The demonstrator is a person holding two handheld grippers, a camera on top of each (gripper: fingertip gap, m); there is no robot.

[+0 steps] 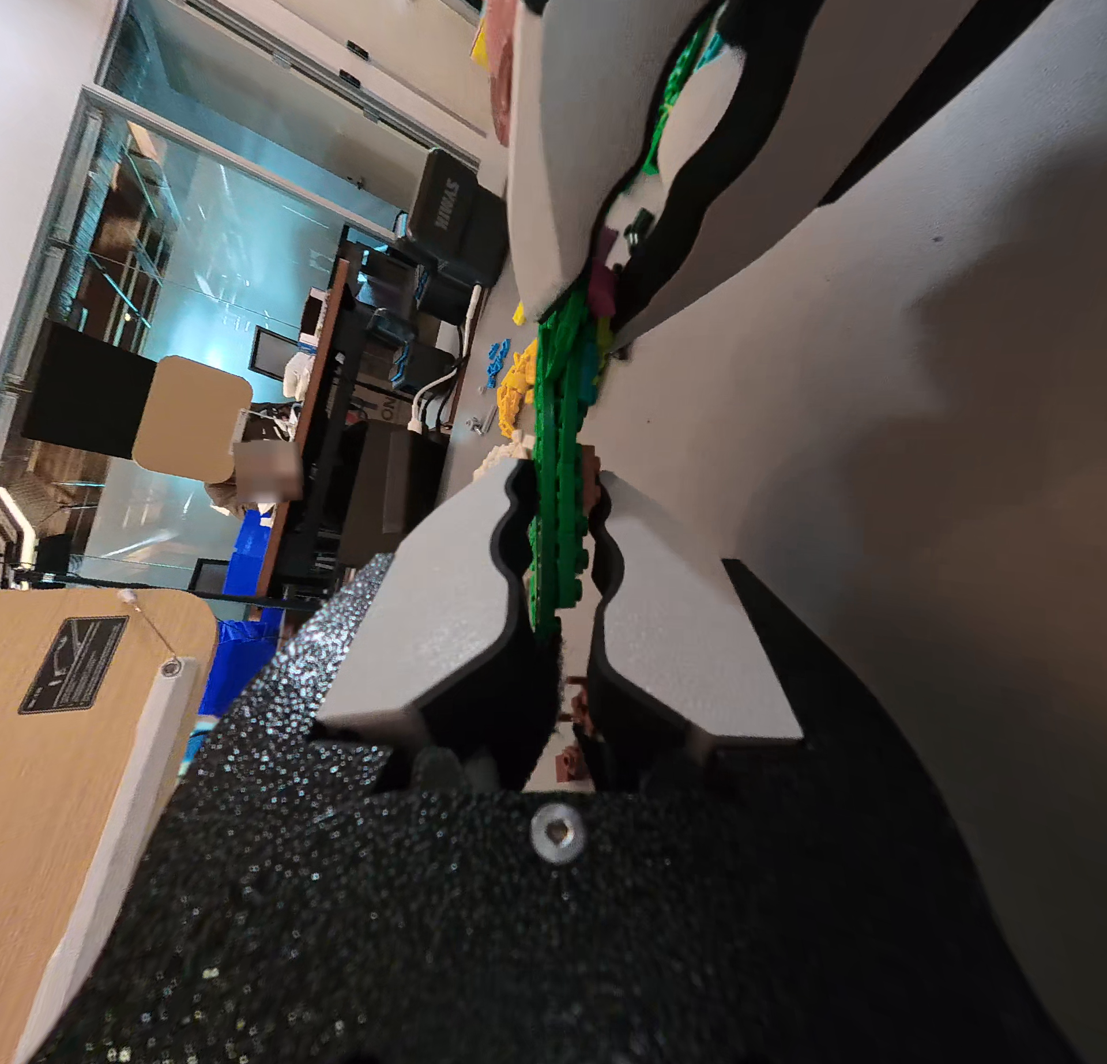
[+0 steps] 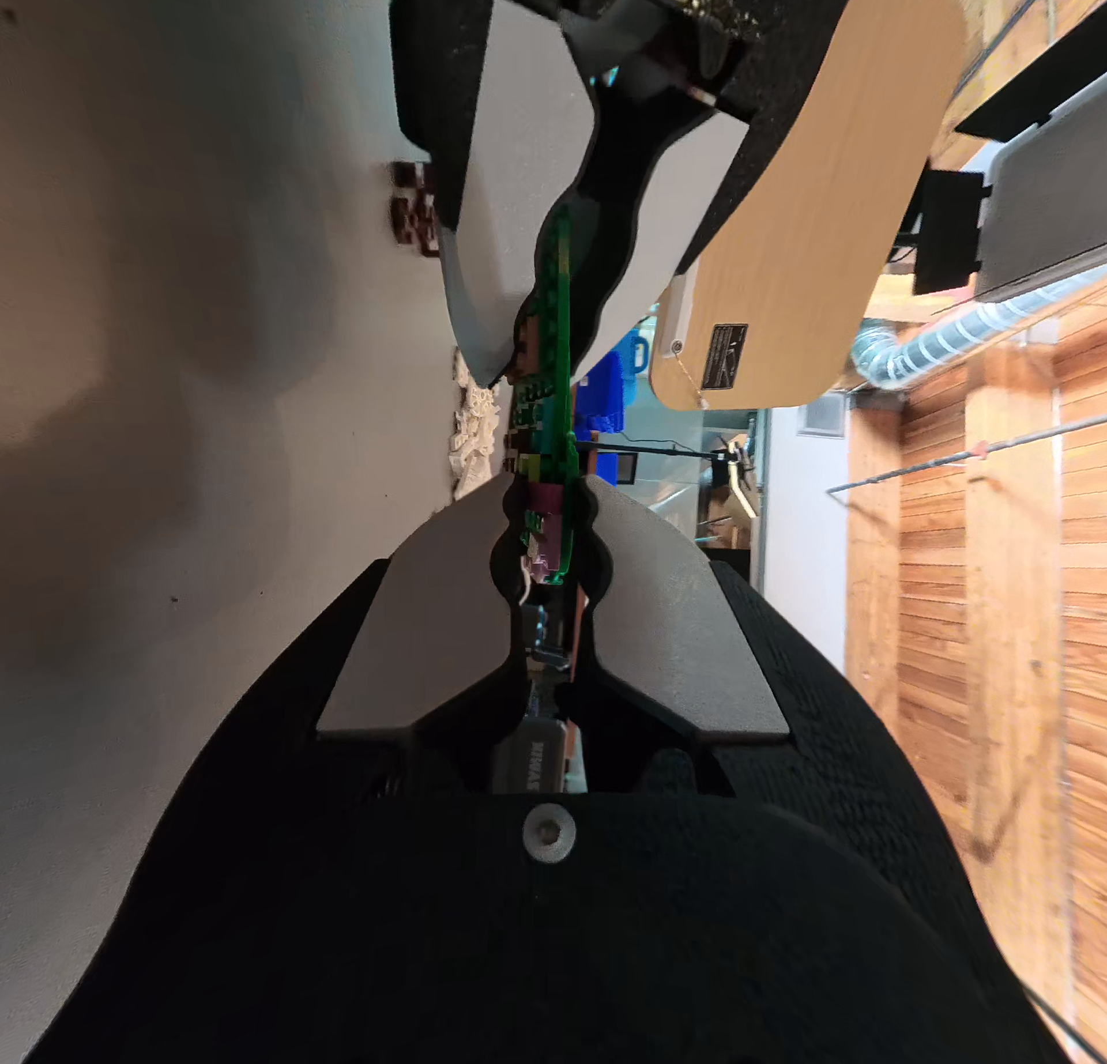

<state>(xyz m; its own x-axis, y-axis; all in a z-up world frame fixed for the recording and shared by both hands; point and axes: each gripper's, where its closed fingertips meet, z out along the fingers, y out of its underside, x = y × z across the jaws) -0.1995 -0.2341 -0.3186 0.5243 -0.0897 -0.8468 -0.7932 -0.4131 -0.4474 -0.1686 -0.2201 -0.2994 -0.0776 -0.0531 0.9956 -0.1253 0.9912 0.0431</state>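
A green baseplate (image 1: 557, 412) stands on edge beside the grey table (image 1: 838, 436), with purple, teal, lime and brown bricks stuck on its studded face. My left gripper (image 1: 563, 484) is shut on its near end: one pad presses the plate's back, the other a brown brick (image 1: 593, 466) on it. The right gripper (image 1: 590, 310) grips the far end. In the right wrist view my right gripper (image 2: 548, 496) is shut on the baseplate (image 2: 562, 412) across purple bricks (image 2: 542, 499). The left gripper (image 2: 539, 370) clamps the opposite end.
Piles of yellow bricks (image 1: 515, 388), blue bricks (image 1: 496, 360) and white bricks (image 1: 500, 457) lie on the table behind the plate. Brown bricks (image 2: 413, 209) lie further off. Black cases (image 1: 449, 209) stand at the table's end. A wooden chair back (image 1: 90, 736) is close by. The tips of one gripper are about 4 cm away from the tips of the other.
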